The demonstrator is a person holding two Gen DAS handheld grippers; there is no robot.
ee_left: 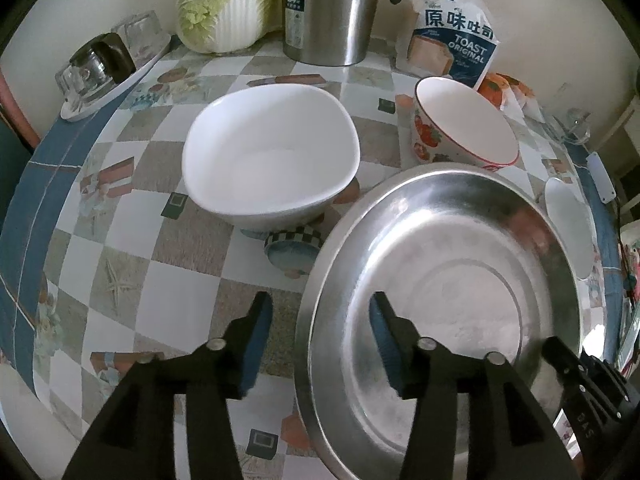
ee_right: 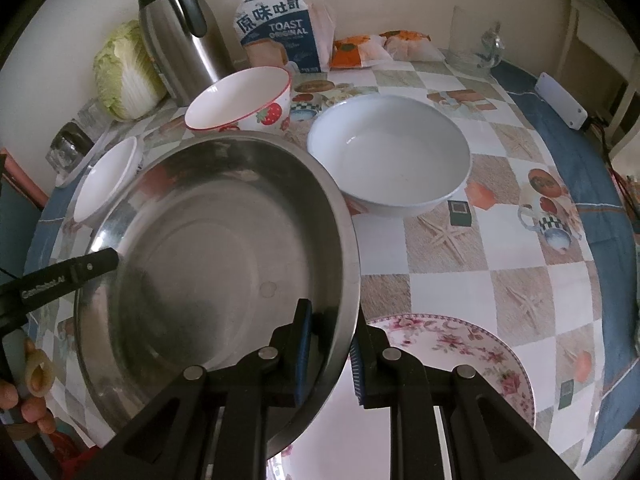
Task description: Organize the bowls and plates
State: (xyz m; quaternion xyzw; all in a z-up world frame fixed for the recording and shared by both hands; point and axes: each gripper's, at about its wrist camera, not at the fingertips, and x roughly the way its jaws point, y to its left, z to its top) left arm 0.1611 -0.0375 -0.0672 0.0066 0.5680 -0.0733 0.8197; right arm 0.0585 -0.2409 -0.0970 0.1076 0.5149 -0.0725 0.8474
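A: The right tongs (ee_right: 330, 354) are closed on the near rim of the steel basin (ee_right: 216, 256). Are the left tongs (ee_left: 320, 344) holding it too?

B: No. They stand half open astride its left rim, pads not pressing.

A: So where is the basin?

B: Tilted above the floral plate (ee_right: 472, 352), near the front edge of the bench (ee_right: 500, 280). The white bowl (ee_right: 390, 160) lies beyond, toward the back edge, nearer the right tongs.

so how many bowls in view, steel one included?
4. Steel bowl pinched at its rim by the right claw; strawberry bowl behind it; white bowl to its right; white bowl to its left.
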